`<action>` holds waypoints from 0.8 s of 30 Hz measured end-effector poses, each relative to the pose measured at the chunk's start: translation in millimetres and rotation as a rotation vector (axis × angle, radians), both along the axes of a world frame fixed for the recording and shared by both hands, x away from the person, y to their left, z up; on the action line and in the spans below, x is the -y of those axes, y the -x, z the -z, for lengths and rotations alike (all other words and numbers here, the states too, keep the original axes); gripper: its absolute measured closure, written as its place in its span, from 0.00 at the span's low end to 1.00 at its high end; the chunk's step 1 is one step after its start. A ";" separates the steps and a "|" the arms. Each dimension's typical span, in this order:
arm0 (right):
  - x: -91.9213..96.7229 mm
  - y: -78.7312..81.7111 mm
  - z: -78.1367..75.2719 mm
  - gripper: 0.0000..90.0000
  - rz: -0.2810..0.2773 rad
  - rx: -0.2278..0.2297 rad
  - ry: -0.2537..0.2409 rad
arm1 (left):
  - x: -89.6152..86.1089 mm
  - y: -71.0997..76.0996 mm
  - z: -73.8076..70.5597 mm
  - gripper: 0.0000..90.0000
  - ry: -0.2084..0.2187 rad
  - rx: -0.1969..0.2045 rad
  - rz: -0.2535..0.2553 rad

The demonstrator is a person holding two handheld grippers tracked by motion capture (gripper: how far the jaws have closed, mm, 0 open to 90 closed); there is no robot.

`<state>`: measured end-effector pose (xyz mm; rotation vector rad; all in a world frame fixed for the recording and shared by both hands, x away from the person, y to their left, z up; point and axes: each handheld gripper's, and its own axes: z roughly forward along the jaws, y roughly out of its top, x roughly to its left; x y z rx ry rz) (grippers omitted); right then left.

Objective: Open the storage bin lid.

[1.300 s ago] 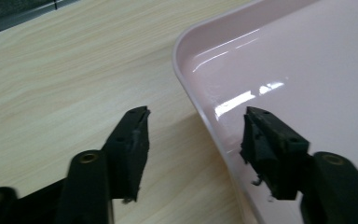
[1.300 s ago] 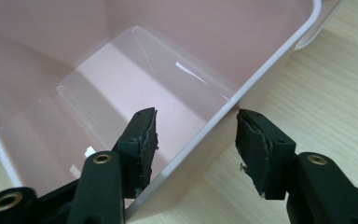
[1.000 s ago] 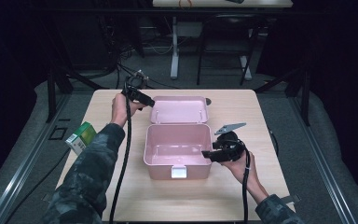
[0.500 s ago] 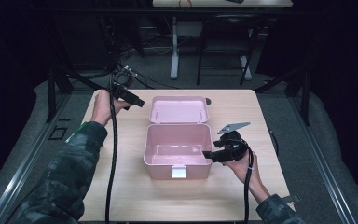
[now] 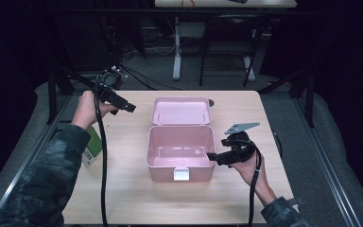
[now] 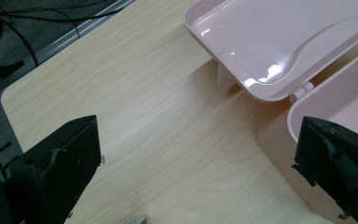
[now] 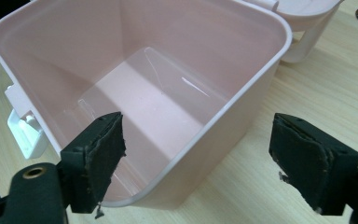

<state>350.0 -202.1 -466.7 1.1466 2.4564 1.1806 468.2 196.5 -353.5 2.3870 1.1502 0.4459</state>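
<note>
The right gripper [image 7: 198, 158] has just been opening; its wide jaws straddle the near wall of the open pink plastic box [image 7: 242, 100], pads clear of it. The left gripper [image 6: 196, 168], jaws also just spread wide with nothing between, hangs over bare pale wooden table [image 6: 168, 140], the box's rim beside its right jaw.

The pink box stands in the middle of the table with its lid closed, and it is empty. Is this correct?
Not quite: the lid is open, folded back behind the pink box. The high view shows it. The box does stand in the middle of the table, and it is empty.

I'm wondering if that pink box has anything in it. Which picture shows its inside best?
The right gripper view: it looks straight into the box, down to its bare floor. The high view shows the whole box from farther off; the left gripper view catches its open lid and a corner.
</note>
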 end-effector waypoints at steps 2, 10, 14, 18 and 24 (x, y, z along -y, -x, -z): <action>1.8 0.8 -1.0 0.17 0.000 0.003 -0.004 | -4.8 4.0 -3.3 0.00 0.001 0.006 0.001; 11.6 5.5 -6.9 0.10 0.003 0.018 -0.018 | -24.3 23.5 -16.9 0.00 -0.025 0.016 0.008; 21.0 10.6 -10.0 0.05 0.011 0.029 -0.014 | -34.3 31.3 -21.3 0.00 -0.039 0.016 0.006; 33.9 17.8 -12.5 0.02 0.047 0.049 0.007 | -43.8 36.6 -22.1 0.00 -0.060 0.014 -0.003; 56.1 29.0 -5.7 0.00 0.107 0.048 0.043 | -55.7 44.9 -20.6 0.00 -0.109 0.007 -0.007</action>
